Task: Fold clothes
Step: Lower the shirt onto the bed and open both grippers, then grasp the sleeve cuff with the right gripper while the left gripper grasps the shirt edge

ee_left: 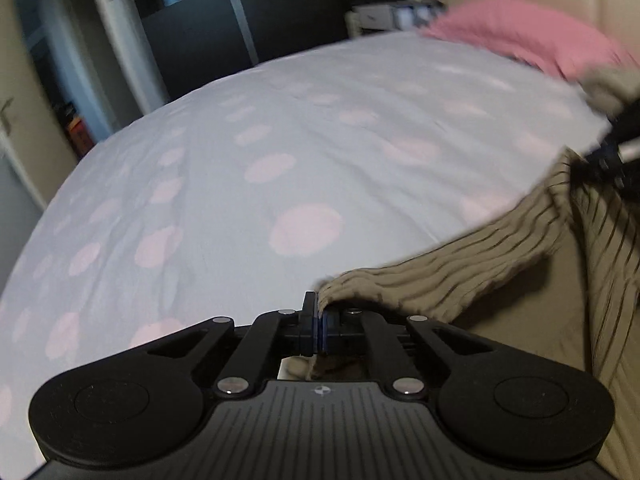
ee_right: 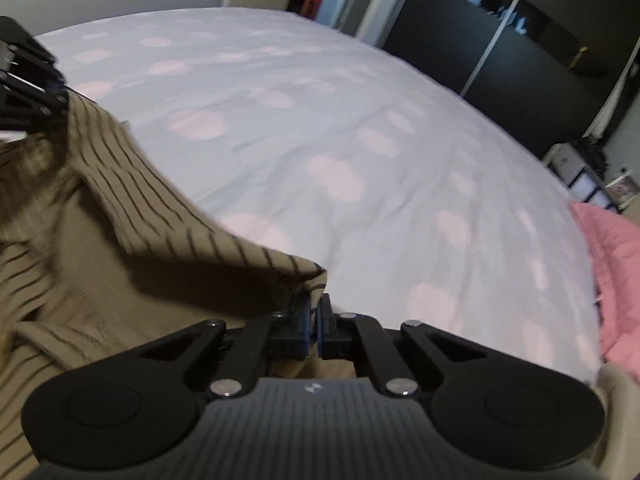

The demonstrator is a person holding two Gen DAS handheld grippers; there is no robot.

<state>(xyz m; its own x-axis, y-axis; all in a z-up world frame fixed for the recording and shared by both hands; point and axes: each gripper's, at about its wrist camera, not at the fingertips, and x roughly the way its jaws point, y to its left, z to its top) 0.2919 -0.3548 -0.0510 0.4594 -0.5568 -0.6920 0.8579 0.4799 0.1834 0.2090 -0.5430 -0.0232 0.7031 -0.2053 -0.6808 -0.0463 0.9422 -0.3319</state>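
Observation:
A tan garment with thin dark stripes (ee_left: pixel 460 276) hangs between my two grippers above the bed. My left gripper (ee_left: pixel 319 316) is shut on one corner of the striped garment, whose edge stretches up and to the right toward my right gripper (ee_left: pixel 612 156), seen blurred at the right edge. In the right wrist view my right gripper (ee_right: pixel 315 312) is shut on the other corner of the striped garment (ee_right: pixel 132 200). From there the cloth runs up and left to my left gripper (ee_right: pixel 28 92). The rest of the garment sags below, partly hidden by the gripper bodies.
The bed's pale sheet with pink spots (ee_left: pixel 280 152) spreads out ahead in both views. A pink pillow (ee_left: pixel 528 36) lies at the bed's far right, also the pink pillow (ee_right: pixel 616 264). Dark wardrobe doors (ee_right: pixel 500 40) and a small white shelf unit (ee_right: pixel 580 176) stand beyond the bed.

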